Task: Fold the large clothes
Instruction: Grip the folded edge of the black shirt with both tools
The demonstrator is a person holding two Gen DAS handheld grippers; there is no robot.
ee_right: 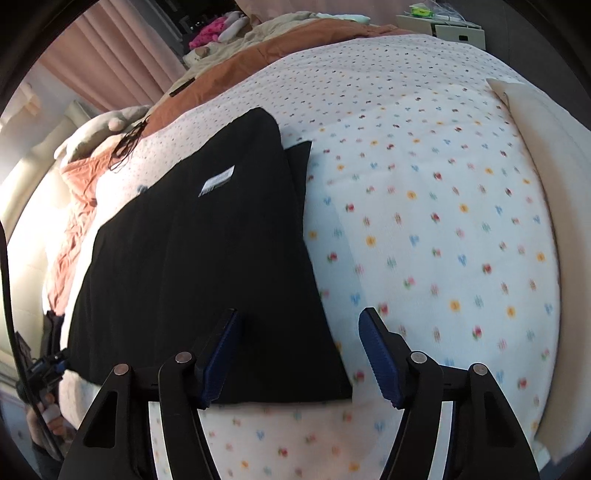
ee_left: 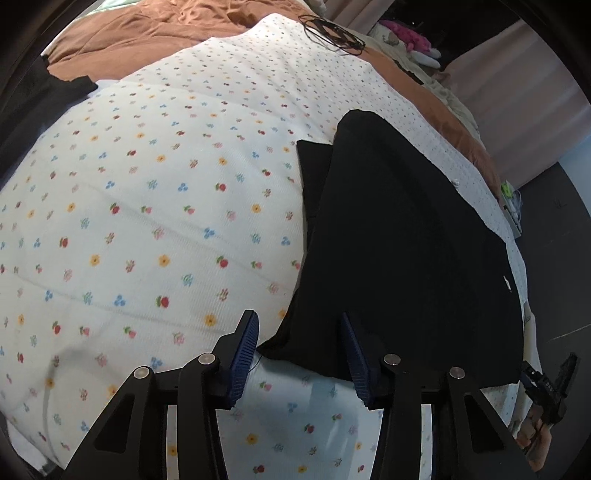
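A black garment (ee_left: 399,243) lies folded into a long flat strip on the white flowered bedspread (ee_left: 155,192). In the right wrist view the garment (ee_right: 207,266) shows a white label on top. My left gripper (ee_left: 299,325) is open and empty, just above the garment's near left corner. My right gripper (ee_right: 299,317) is open and empty, over the garment's near right corner. Each gripper shows at the edge of the other's view, the right one (ee_left: 550,384) and the left one (ee_right: 48,365).
A brown blanket (ee_left: 155,22) lies at the far end of the bed, with a tangle of black wire (ee_left: 332,31) on the spread. Another dark cloth (ee_left: 55,88) lies at far left. A white pillow (ee_right: 546,155) lies at right. Pink curtains (ee_right: 110,55) and a white bedside cabinet (ee_right: 454,31) stand beyond.
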